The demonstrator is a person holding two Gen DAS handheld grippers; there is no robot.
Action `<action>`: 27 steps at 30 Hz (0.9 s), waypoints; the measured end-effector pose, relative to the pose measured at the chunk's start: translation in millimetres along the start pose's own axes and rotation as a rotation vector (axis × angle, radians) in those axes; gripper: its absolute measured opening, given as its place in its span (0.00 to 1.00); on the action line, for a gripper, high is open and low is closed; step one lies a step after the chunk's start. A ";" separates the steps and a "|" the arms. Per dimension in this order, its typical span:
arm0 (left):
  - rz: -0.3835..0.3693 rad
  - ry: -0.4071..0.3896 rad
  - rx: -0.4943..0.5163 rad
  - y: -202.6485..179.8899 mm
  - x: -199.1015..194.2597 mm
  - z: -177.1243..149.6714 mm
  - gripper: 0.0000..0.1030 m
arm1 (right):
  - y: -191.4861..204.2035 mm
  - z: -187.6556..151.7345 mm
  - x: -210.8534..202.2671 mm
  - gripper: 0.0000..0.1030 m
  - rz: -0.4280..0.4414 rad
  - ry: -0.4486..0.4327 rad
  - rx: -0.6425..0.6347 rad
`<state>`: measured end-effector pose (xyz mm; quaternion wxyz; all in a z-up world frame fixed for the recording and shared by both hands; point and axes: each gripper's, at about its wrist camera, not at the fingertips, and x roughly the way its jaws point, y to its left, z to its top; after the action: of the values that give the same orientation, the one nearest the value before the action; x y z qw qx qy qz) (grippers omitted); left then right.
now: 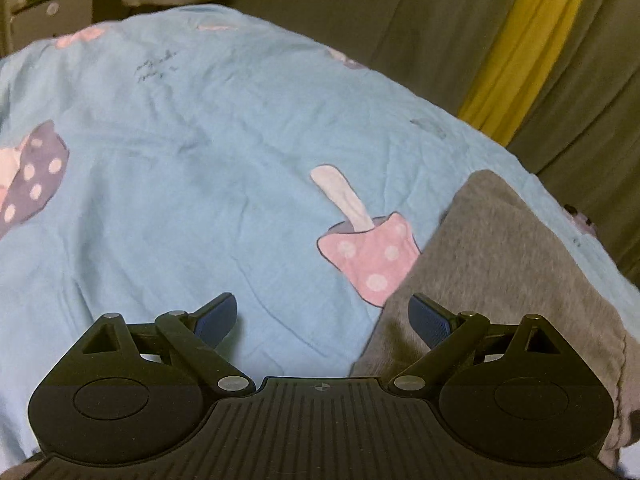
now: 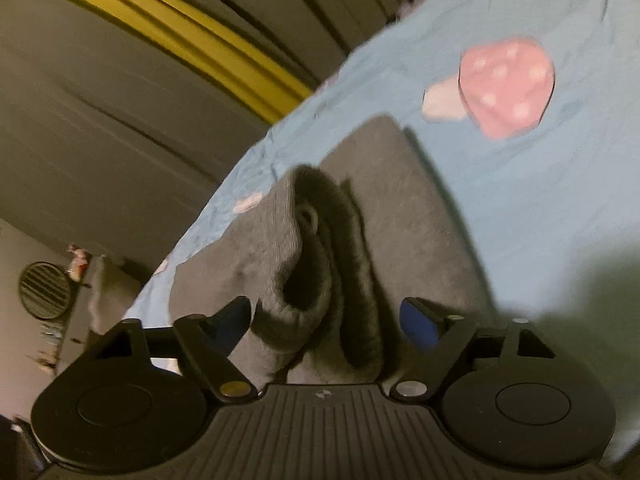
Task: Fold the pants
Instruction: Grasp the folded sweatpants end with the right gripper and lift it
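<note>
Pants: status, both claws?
Left claw open, empty, beside pants. Right claw open, straddling bunched pants, no grip. Nothing in the way.

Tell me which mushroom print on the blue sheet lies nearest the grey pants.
The pink spotted mushroom with the pale stem: its cap reaches the grey pants' edge. The purple spotted mushroom lies far across the blue sheet.

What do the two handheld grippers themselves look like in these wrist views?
Both look alike. The left gripper and right gripper have matte black ribbed bodies, round black housings on either side, angled black linkage arms with silver pivot pins, and blue textured finger pads. No cables, hands or sleeves show.
</note>
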<state>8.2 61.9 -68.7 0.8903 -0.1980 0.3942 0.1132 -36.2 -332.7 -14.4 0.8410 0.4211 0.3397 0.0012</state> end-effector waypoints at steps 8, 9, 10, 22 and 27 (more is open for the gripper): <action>-0.022 0.035 0.021 -4.0 5.9 -0.3 0.94 | -16.9 7.5 24.5 0.96 0.083 0.118 0.126; -0.021 0.039 0.023 -4.4 6.4 -0.5 0.94 | -13.7 8.6 27.5 0.96 0.076 0.118 0.122; -0.021 0.041 0.021 -4.0 6.0 -0.7 0.94 | -9.4 8.4 29.6 0.93 0.071 0.115 0.112; -0.054 0.049 0.021 -5.7 8.0 -2.2 0.94 | 1.2 8.7 47.2 0.56 0.095 0.129 0.114; -0.078 0.028 -0.010 -1.5 5.1 -2.4 0.94 | 23.8 7.7 47.4 0.42 0.028 0.088 0.023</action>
<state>10.6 59.8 -73.5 0.8875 -0.2192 0.3979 0.0777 11.4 -309.1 -21.4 0.8203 0.4350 0.3703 0.0277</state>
